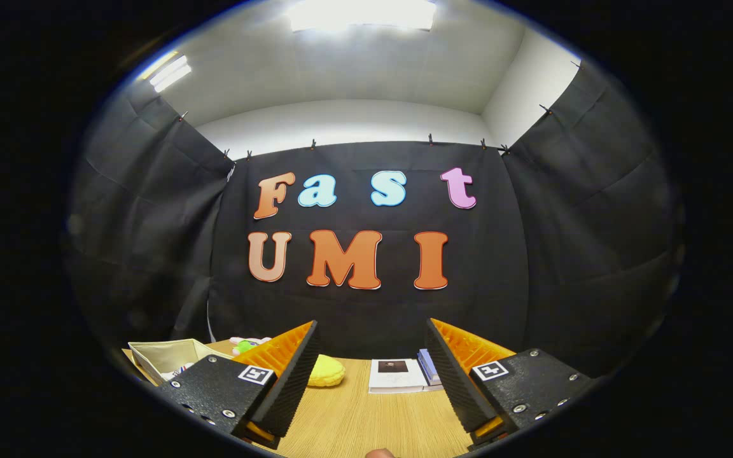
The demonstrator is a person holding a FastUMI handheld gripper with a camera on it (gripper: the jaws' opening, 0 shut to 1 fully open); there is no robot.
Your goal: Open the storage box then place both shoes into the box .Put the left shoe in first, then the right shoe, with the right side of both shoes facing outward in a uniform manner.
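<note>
With its fingers spread wide and gripping nothing, the gripper (371,375) hovers over the table (366,420). Storage box (166,357) sits open at the table's far left corner; booklets (398,374) along the far edge.

Black cloth walls (366,305), white ceiling (366,70) with bright light panels (361,13), wooden table (366,413)

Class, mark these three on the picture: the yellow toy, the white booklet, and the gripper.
yellow toy (326,371), gripper view, its rounded top.
white booklet (396,375), gripper view, middle of its cover.
gripper (371,372), gripper view, open, midway between its fingertips.
</note>
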